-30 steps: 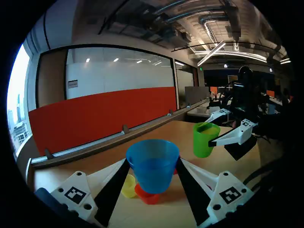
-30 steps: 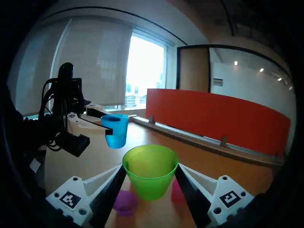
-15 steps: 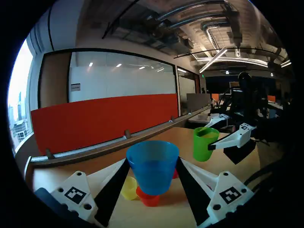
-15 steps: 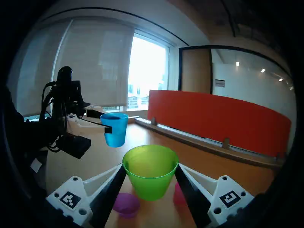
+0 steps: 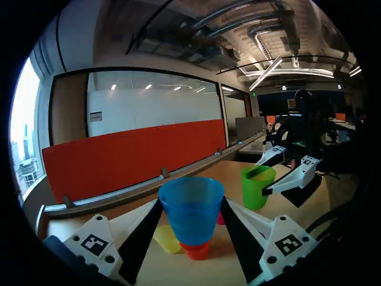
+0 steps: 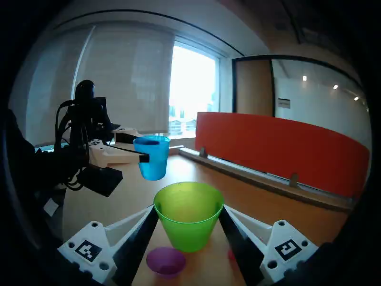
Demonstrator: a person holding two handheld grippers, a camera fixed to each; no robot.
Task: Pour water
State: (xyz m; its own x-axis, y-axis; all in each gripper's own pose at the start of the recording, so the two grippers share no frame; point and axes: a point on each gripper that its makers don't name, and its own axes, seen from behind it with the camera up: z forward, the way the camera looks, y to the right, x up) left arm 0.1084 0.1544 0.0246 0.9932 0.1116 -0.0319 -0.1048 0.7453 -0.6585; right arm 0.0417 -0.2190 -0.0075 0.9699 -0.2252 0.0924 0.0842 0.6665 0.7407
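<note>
My left gripper is shut on a blue cup, held upright above the wooden table. The same blue cup and left gripper appear at the left of the right gripper view, with the holding hand behind them. My right gripper is shut on a green cup, also upright. In the left gripper view the green cup hangs at the right in the right gripper. The two cups are apart, at about the same height.
Small cups stand on the table below: a yellow one, an orange one and a pink one; a purple one lies under the green cup. A red partition runs along the table's far edge. A bright window is beyond.
Both views have panned slightly. The blue cup has come a little closer to the green cup and sits higher in the right gripper view. The small cups below have shifted in frame.
</note>
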